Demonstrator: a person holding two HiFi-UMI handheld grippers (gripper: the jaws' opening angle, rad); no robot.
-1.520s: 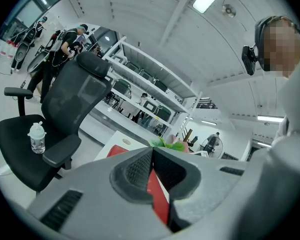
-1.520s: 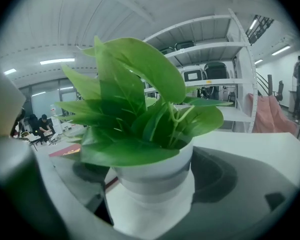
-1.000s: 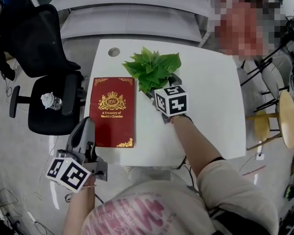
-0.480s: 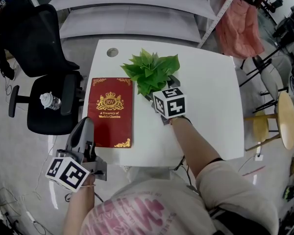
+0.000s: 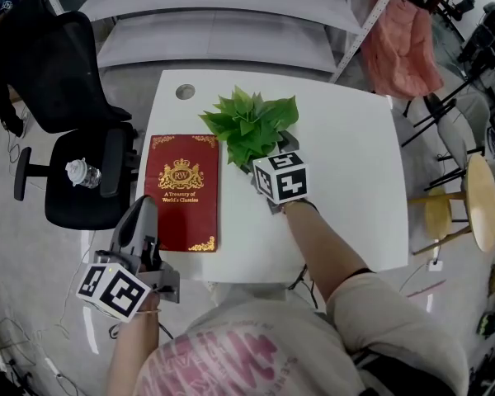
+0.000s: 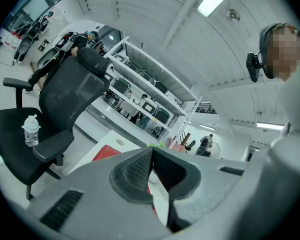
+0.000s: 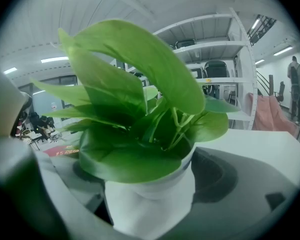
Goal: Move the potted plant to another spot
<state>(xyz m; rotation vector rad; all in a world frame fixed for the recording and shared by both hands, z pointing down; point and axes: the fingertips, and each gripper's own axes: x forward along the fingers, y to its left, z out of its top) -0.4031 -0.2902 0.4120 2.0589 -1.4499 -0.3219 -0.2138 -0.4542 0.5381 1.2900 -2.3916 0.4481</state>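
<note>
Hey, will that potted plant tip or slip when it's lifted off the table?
Probably top-heavy: the potted plant has leaves spreading wider than its small white pot, so it may tip if tilted. The pot looks smooth, so it could slip in the right tongs. The leaves seem soft and would likely bend.

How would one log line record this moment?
right gripper: shut on potted plant | left gripper: shut, empty, off table | red book: beside plant
</note>
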